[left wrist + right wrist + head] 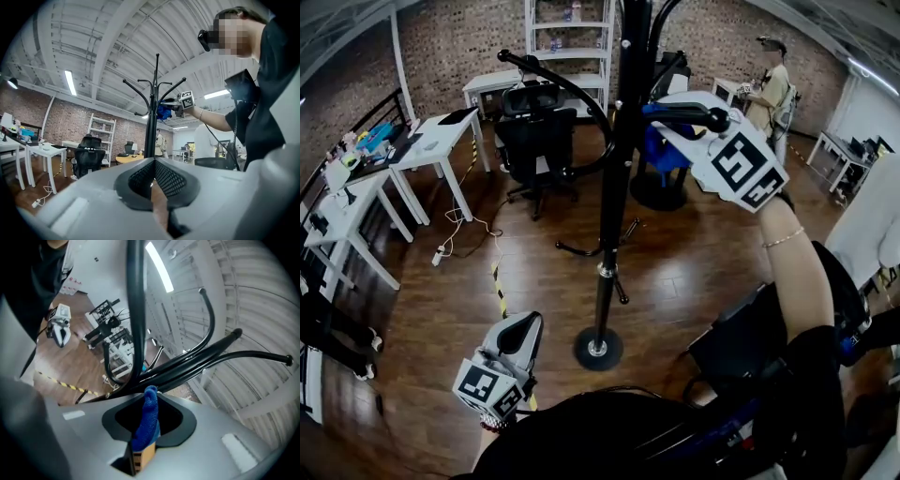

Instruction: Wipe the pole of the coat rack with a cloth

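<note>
The black coat rack pole (614, 187) rises from a round base (598, 349) on the wood floor in the head view. High beside the pole, just under the hooks, my right gripper (652, 112) is shut on a blue cloth (661, 145). In the right gripper view the cloth (147, 420) sticks up between the jaws of the right gripper (145, 427), with the pole (136, 310) close ahead. My left gripper (528, 328) hangs low, left of the base and apart from the pole. Seen in its own view, the left gripper (153, 185) is shut on nothing, and the coat rack (151, 117) stands farther off.
A black office chair (534, 131) stands behind the rack. White tables (441, 141) line the left side and a white shelf (567, 47) stands at the back. Another person (773, 84) stands far right. Yellow-black tape (499, 286) and a cable (464, 225) lie on the floor.
</note>
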Demonstrator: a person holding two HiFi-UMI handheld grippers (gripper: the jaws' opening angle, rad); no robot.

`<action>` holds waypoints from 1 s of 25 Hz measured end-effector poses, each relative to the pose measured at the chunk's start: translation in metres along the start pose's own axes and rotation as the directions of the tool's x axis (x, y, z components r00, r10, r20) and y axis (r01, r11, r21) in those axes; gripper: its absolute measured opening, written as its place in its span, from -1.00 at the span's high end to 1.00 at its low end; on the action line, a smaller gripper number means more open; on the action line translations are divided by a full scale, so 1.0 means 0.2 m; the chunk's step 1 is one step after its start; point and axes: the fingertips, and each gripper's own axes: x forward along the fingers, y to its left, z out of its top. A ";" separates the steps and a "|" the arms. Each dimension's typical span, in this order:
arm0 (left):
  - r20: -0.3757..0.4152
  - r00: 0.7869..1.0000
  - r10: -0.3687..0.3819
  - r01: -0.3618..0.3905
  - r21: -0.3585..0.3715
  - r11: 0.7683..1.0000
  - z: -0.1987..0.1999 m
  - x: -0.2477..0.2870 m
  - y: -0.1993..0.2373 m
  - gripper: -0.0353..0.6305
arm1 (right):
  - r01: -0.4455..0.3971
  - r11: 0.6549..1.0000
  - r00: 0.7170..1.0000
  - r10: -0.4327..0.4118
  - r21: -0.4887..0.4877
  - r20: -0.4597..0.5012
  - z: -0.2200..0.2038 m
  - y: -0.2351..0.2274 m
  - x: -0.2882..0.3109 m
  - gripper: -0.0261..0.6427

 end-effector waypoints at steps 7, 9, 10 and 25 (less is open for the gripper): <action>-0.012 0.999 -0.041 0.041 0.000 0.999 -0.02 0.11 -0.06 0.88 | -0.036 0.995 0.986 0.020 -0.097 -0.165 -0.20 0.04 -0.17 0.73; -0.028 0.998 -0.048 0.048 0.000 0.999 -0.04 0.13 -0.06 0.88 | 0.055 0.995 0.986 -0.067 -0.080 -0.151 -0.20 -0.04 -0.27 0.72; -0.035 0.998 -0.052 0.051 -0.001 0.999 -0.04 0.13 -0.06 0.88 | 0.100 0.993 0.986 -0.108 -0.065 -0.127 -0.18 -0.08 -0.32 0.72; -0.032 0.998 -0.056 0.055 -0.010 0.998 -0.06 0.12 -0.13 0.88 | 0.437 0.886 0.879 -0.457 0.154 0.134 0.16 0.21 -0.10 0.72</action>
